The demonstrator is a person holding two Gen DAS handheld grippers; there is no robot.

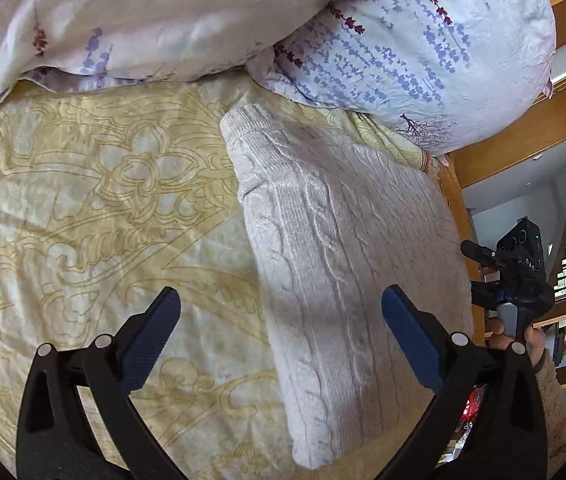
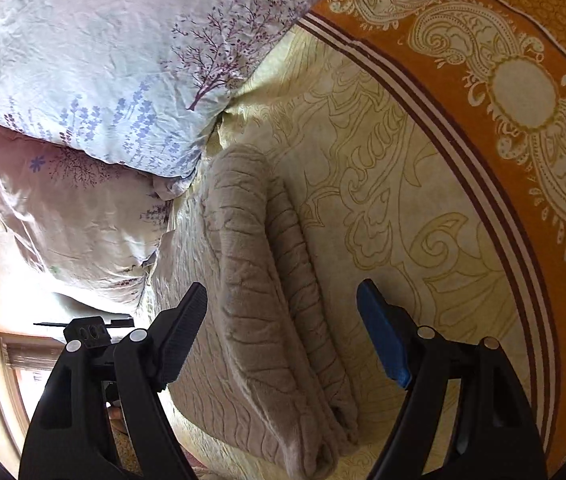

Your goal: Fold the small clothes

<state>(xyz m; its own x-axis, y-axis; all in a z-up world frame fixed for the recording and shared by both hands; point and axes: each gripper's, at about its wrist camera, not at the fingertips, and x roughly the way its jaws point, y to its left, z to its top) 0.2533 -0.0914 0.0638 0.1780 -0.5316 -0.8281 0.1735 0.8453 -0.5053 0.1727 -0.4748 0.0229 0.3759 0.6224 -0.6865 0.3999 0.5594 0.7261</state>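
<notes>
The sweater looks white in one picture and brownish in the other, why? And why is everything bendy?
Left wrist view: daylight falls on the sweater, so it looks pale, with a soft shadow near the tongs. Right wrist view: its folded side is shaded and looks tan, and the window glares white. Both views: the fisheye lens curves the edges.

My left gripper (image 1: 281,308) pointed steeply down, its jaws spread wide with nothing pressed between the blue pads. My right gripper (image 2: 283,304) also angled downward, jaws parted and gripping nothing. In the left wrist view, my right gripper (image 1: 515,276) showed at the right edge, with my right hand (image 1: 523,340) wrapped around its handle.
</notes>
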